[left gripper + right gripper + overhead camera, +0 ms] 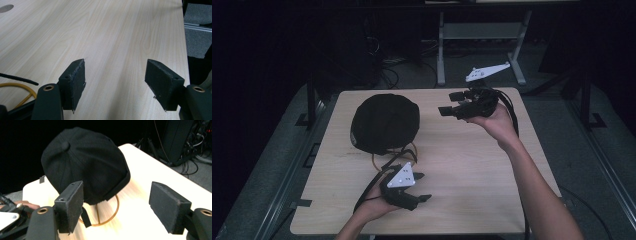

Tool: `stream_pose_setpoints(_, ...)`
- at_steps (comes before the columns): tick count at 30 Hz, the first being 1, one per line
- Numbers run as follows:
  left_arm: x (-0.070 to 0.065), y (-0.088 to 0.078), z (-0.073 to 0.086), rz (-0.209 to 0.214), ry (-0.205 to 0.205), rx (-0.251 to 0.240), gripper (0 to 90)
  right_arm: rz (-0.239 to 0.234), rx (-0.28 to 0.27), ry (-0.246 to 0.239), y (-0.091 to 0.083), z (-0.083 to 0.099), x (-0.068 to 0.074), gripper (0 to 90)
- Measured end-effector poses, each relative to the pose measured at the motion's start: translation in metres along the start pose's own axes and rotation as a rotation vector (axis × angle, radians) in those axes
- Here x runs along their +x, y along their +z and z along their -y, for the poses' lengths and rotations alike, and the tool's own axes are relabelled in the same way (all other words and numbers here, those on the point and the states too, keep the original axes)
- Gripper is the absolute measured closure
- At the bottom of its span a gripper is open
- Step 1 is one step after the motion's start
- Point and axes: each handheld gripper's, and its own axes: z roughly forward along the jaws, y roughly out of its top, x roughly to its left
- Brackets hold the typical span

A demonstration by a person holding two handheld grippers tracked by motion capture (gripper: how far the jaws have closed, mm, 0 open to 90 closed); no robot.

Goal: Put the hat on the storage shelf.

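Note:
A black cap [384, 122] sits on a gold wire stand [410, 152] at the left middle of the light wooden table [472, 165]. My right gripper [448, 103] hovers to the right of the cap, pointing at it, jaws open and empty. In the right gripper view the cap [85, 162] lies ahead between the open jaws of the right gripper [117, 186], with the stand's ring [110, 216] under it. My left gripper [423, 187] rests low near the front edge, just in front of the stand, open. In the left gripper view the left gripper [115, 63] faces bare tabletop.
The table's right edge [185, 37] drops to grey floor. A metal desk frame [482, 35] and cables [387, 65] stand on the floor behind the table. A black strap [18, 78] and gold wire [22, 87] lie beside the left jaw.

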Motion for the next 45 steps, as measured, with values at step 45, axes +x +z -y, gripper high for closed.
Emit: stream_pose_setpoints(45, -0.001, 0.003, 0.001, 0.007, -0.003, 0.016, 32.3, 0.021, 0.007, 0.075, -0.027, 0.063, -0.011, 20.3)
